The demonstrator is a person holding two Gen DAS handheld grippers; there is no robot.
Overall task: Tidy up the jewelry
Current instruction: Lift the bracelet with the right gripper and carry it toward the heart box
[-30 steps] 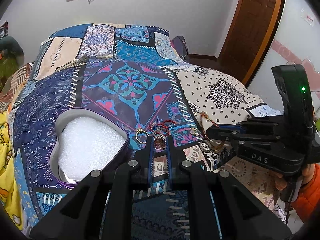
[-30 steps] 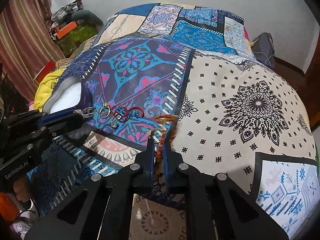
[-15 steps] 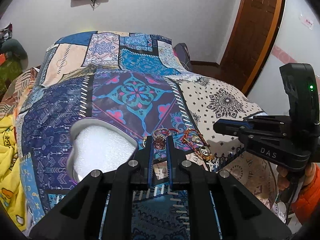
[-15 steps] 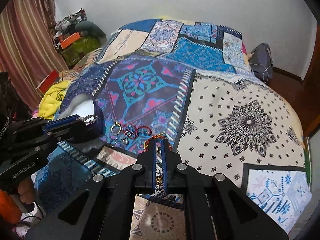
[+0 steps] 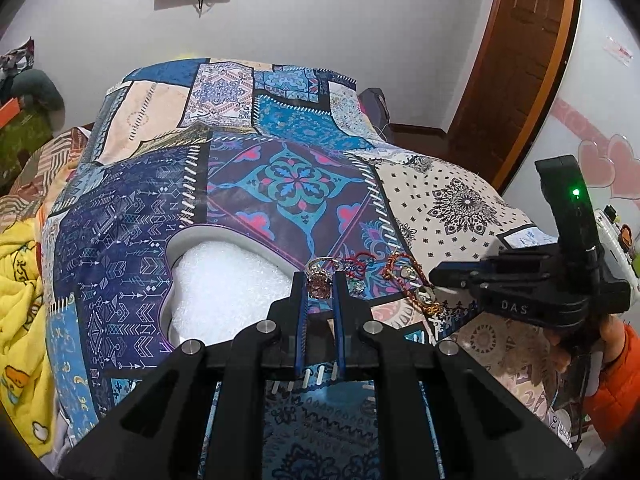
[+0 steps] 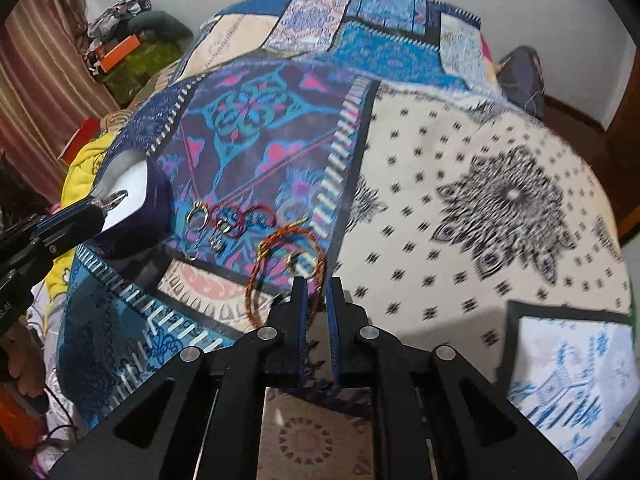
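Note:
My left gripper [image 5: 319, 280] is shut on a silver ring with a reddish stone [image 5: 318, 283], held above the bed beside the heart-shaped box [image 5: 224, 292] with white foam inside. My right gripper [image 6: 316, 286] is shut on an orange-red thread bracelet [image 6: 280, 264] that hangs from its tips over the bedspread. The right gripper also shows in the left wrist view [image 5: 440, 278] with the bracelet [image 5: 412, 284] dangling. Loose rings [image 6: 198, 220] and a red cord piece [image 6: 244, 218] lie on the bedspread. The left gripper also shows in the right wrist view [image 6: 114, 199], holding the ring over the box [image 6: 132, 196].
A patchwork bedspread [image 5: 288, 184] covers the bed. A yellow blanket [image 5: 20, 280] lies at the left edge. A wooden door [image 5: 520, 52] stands at the right, a backpack [image 5: 374, 104] beyond the bed, and clutter [image 6: 128, 40] at the far left wall.
Both grippers have lifted off the bedspread, the left with the ring, the right with the thread bracelet. The right view is blurred by motion.

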